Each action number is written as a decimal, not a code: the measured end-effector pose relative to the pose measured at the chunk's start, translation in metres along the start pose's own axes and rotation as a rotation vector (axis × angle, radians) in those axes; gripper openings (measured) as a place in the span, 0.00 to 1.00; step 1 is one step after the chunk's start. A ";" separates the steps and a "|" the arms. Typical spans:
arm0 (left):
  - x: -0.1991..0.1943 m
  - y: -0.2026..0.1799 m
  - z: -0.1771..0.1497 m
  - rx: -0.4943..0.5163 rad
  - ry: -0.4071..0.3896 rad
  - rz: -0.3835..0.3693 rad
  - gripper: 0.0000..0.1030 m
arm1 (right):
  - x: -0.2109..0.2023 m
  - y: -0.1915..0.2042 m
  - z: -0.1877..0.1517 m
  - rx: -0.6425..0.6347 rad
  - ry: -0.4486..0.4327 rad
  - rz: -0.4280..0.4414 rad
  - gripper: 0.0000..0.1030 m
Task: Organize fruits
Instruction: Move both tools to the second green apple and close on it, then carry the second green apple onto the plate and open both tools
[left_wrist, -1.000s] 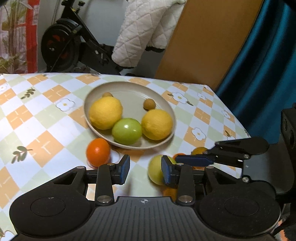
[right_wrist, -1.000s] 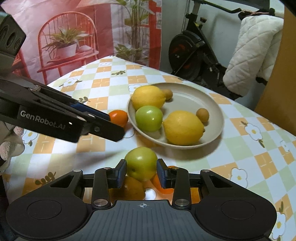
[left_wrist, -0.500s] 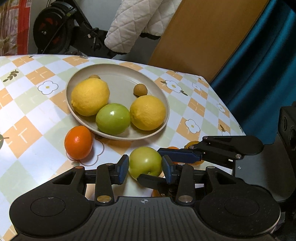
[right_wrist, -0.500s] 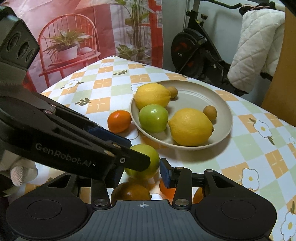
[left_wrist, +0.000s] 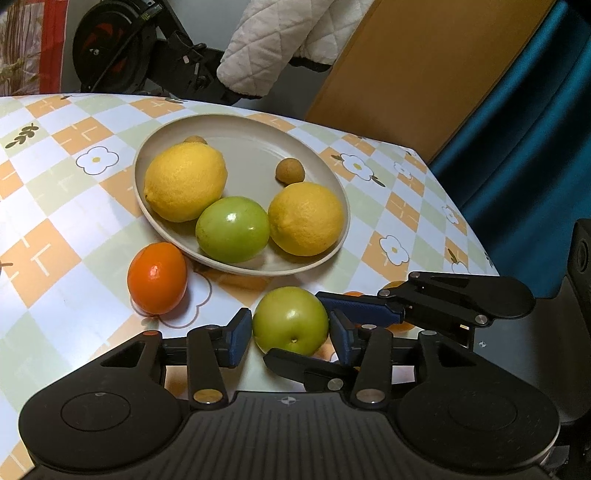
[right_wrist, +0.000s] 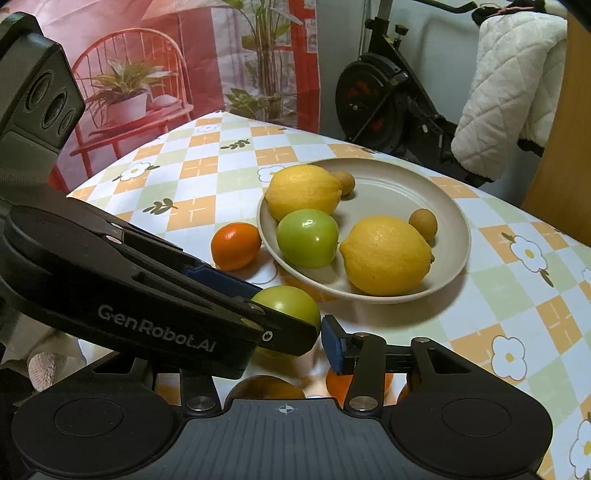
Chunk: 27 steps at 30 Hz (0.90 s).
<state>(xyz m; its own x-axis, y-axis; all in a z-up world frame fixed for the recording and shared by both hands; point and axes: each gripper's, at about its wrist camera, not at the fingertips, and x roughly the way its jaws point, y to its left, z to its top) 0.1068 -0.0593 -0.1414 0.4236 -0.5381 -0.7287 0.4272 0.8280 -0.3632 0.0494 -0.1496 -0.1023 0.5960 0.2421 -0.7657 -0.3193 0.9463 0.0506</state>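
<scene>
Now the left gripper (left_wrist: 290, 334) has slid its opening jaws around the green apple (left_wrist: 290, 319) on the tabletop, just before the plate (left_wrist: 334, 181); the right gripper (right_wrist: 319, 341), jaws parted, brackets it too—pickup looks imminent.

Both hand-held grippers (left_wrist: 290, 334) (right_wrist: 295, 339) crossed — left opening

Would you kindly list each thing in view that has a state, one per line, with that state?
Plate: on the table, holding two lemons, one green fruit, two small brown fruits.
Green fruit off the plate: on the table, between both claws' fingers.
Orange: on the table beside the plate's rim.
Left claw: opening around the green fruit, pads not pressing.
Right claw: partly open, astride the same fruit.
</scene>
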 end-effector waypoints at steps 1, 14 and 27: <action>-0.002 -0.001 0.000 0.004 -0.006 -0.003 0.47 | -0.002 0.000 0.000 0.000 -0.008 0.000 0.41; -0.044 -0.020 0.025 0.065 -0.122 0.008 0.47 | -0.040 0.002 0.027 -0.036 -0.128 -0.029 0.41; -0.067 -0.039 0.063 0.128 -0.217 0.025 0.47 | -0.066 -0.007 0.069 -0.094 -0.225 -0.079 0.41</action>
<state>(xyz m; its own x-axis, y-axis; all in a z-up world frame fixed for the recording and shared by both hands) 0.1119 -0.0656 -0.0424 0.5909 -0.5506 -0.5896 0.5064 0.8221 -0.2601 0.0633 -0.1575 -0.0072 0.7675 0.2202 -0.6021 -0.3263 0.9426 -0.0712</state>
